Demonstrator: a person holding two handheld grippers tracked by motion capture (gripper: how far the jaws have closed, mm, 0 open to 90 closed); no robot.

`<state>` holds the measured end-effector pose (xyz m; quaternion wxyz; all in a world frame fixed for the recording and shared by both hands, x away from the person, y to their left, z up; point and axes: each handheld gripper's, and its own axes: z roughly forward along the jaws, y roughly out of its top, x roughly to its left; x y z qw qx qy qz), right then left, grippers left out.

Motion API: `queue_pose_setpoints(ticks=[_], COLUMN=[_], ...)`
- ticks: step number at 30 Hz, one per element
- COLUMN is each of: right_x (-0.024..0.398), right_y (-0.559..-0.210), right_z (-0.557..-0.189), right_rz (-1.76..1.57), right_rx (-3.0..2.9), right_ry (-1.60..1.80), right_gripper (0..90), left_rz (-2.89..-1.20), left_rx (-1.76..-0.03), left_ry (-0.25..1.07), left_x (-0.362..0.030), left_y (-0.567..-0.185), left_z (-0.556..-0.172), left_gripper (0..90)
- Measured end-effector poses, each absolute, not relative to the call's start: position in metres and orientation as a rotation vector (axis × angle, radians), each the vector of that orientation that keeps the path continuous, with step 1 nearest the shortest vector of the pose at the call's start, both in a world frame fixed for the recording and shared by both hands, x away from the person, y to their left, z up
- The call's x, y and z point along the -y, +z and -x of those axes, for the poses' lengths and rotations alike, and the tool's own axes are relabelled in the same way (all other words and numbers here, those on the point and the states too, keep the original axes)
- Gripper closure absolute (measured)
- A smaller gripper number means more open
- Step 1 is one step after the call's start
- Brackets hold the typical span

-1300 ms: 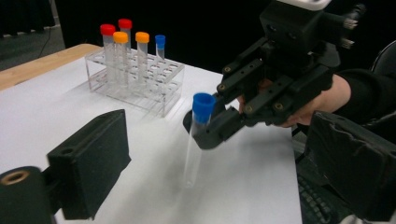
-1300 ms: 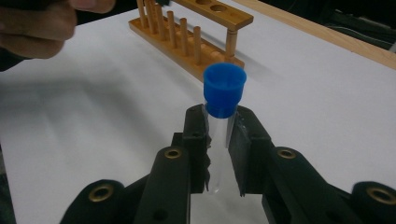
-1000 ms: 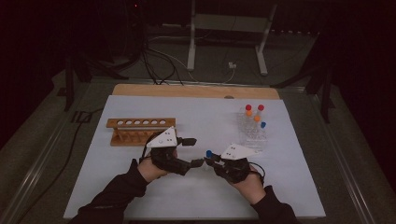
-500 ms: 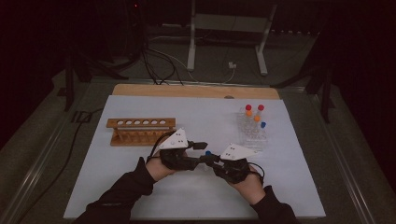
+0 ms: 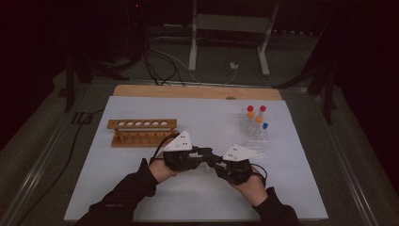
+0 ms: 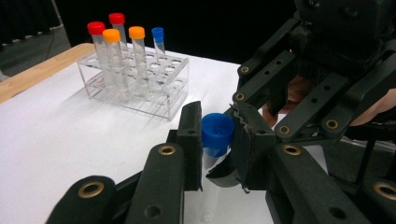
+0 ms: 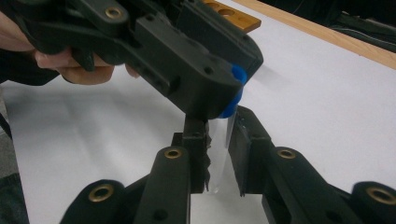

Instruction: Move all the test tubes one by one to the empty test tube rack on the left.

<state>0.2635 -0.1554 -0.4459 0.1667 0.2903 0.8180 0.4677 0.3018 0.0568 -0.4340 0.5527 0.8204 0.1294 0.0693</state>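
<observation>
A clear test tube [image 7: 225, 142] with a blue cap [image 6: 217, 133] is held between both grippers, low over the white mat. My right gripper [image 7: 219, 126] is shut on the tube's glass body. In the left gripper view, my left gripper [image 6: 217, 122] has just been closing its jaws, and they now press on the blue cap from both sides. In the high view the left gripper [image 5: 206, 157] and right gripper [image 5: 212, 163] meet tip to tip near the front middle of the mat. The tube's lower end hangs free above the mat.
A clear plastic rack [image 5: 254, 134] at the right back holds several tubes with red, orange and blue caps [image 6: 112, 35]. A wooden tube rack [image 5: 141, 132] with empty holes stands at the left. The white mat [image 5: 141, 197] lies on a wooden board [image 5: 188, 91].
My left gripper has moved right to meet the right gripper, and its jaws have closed around the blue cap. The right gripper has stayed still with the tube.
</observation>
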Motion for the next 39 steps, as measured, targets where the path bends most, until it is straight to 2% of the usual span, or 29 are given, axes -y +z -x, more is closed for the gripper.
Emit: queue_pose_setpoints(ticks=[12,15,16,18,19,20,28,29,33,36,39], right_x=[0.156,0.156,0.155,0.155,0.155,0.155,0.158,0.158,0.161,0.163,0.164], right_y=[-0.446,-0.447,-0.448,-0.448,-0.447,-0.447,-0.445,-0.445,-0.444,-0.443,-0.443], right_z=[-0.264,-0.265,-0.265,-0.265,-0.266,-0.266,-0.268,-0.268,-0.268,-0.268,-0.268], right_rz=[-0.842,-0.852,-0.855,-0.856,-0.863,-0.863,-0.874,-0.874,-0.857,-0.862,-0.864], right_rx=[-2.319,-2.326,-2.332,-2.328,-2.323,-2.323,-2.293,-2.293,-2.296,-2.289,-2.297], right_ry=[1.351,1.354,1.356,1.357,1.360,1.360,1.408,1.408,1.435,1.443,1.462], right_gripper=[76.1,68.0,61.2,59.5,53.2,53.2,26.0,26.0,14.1,12.3,4.2], left_rz=[-1.949,-1.940,-1.939,-1.933,-1.932,-1.927,-1.904,-1.903,-1.886,-1.876,-1.863], left_rx=[-0.290,-0.297,-0.298,-0.309,-0.310,-0.314,-0.358,-0.362,-0.390,-0.411,-0.429], left_ry=[0.195,0.200,0.204,0.206,0.212,0.214,0.242,0.254,0.284,0.302,0.315], left_x=[-0.056,-0.057,-0.058,-0.061,-0.062,-0.064,-0.080,-0.082,-0.092,-0.100,-0.108], left_y=[-0.432,-0.431,-0.430,-0.428,-0.427,-0.426,-0.415,-0.414,-0.406,-0.401,-0.397], left_z=[-0.301,-0.302,-0.303,-0.304,-0.305,-0.306,-0.314,-0.315,-0.321,-0.325,-0.329], left_gripper=[77.6,77.6,77.6,77.6,77.6,77.6,77.6,77.6,77.6,77.6,77.6])
